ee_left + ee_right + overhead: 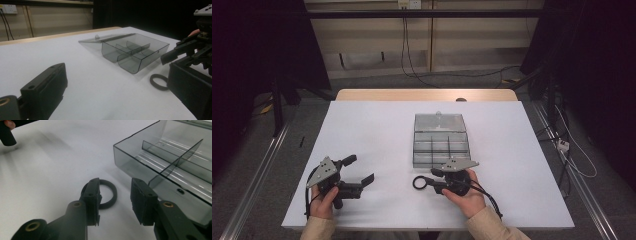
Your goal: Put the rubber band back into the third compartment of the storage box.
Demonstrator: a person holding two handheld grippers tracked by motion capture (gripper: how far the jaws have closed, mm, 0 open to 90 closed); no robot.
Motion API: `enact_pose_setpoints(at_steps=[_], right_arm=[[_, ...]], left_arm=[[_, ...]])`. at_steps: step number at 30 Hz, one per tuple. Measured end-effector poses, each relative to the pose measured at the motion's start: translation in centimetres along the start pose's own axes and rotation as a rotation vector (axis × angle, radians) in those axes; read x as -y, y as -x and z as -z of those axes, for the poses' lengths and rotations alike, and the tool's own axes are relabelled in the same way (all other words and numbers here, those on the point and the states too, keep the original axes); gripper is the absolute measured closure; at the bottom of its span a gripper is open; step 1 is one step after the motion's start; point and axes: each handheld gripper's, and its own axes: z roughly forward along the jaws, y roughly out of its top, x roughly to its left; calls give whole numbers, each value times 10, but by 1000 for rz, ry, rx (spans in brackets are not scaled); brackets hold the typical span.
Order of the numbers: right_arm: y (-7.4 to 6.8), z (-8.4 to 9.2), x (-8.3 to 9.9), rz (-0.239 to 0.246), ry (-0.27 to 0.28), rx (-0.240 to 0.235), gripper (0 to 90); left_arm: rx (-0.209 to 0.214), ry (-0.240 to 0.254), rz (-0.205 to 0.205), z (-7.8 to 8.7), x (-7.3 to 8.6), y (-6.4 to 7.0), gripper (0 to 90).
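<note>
A black ring (pixel 414 183) lies flat on the white table (pixel 362 130), just in front of a clear grey compartment box (pixel 440 142) whose lid lies folded back. My right gripper (pixel 435 180) points left at the ring. Its jaws stand open in the right gripper view, with the ring (pixel 113 195) on the table just beyond the left jaw and nothing held in the right gripper (pixel 115 185). My left gripper (pixel 360 168) rests open near the table's front left. The left gripper view looks past the left gripper (pixel 116 72) to the ring (pixel 158 81), the box (pixel 132 51) and the right gripper (pixel 187 47).
The box's compartments, split by thin dividers (pixel 175 161), look empty. Bare white table surrounds both hands. A wooden strip (pixel 427 95) runs along the table's far edge, with cables (pixel 412 65) on the floor beyond it.
</note>
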Motion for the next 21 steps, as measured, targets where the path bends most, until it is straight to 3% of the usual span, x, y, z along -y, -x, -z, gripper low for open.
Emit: enact_pose_setpoints(at_steps=[12, 16, 21], right_arm=[[-5, -22, -5, -1, -94, 20, 680], [-6, -29, -7, -4, -142, 24, 766], [-2, -28, -7, -25, -144, 22, 854]], left_arm=[[-2, 0, -1, 0, 0, -1, 29], [-3, 7, 4, 1, 0, -2, 29], [-3, 6, 5, 1, 0, -2, 29]])
